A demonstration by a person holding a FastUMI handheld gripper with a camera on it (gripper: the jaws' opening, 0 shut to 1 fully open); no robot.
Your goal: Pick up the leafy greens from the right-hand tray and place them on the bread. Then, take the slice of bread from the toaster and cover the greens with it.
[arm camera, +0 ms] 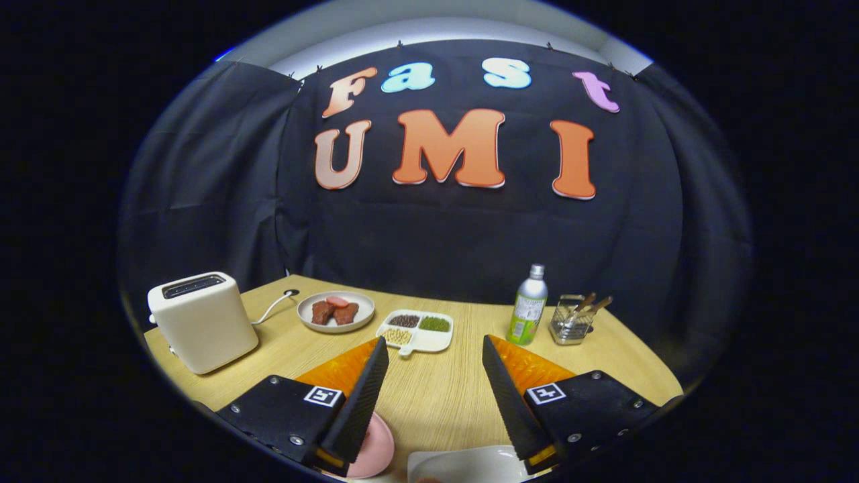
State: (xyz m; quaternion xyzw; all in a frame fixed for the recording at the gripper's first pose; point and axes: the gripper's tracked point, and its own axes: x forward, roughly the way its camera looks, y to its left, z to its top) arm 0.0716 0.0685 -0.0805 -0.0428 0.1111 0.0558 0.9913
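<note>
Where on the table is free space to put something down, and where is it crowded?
With the gripper open, bare wood lies between its fingers, reaching to the divided dish. Another free patch is between the toaster and the meat plate. The far side is crowded: meat plate, divided dish, bottle, utensil holder.

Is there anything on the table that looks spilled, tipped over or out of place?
Nothing stands out. The toaster, the plate of meat, the divided dish, the bottle and the utensil holder all stand upright and tidy. The gripper is open above bare table.
</note>
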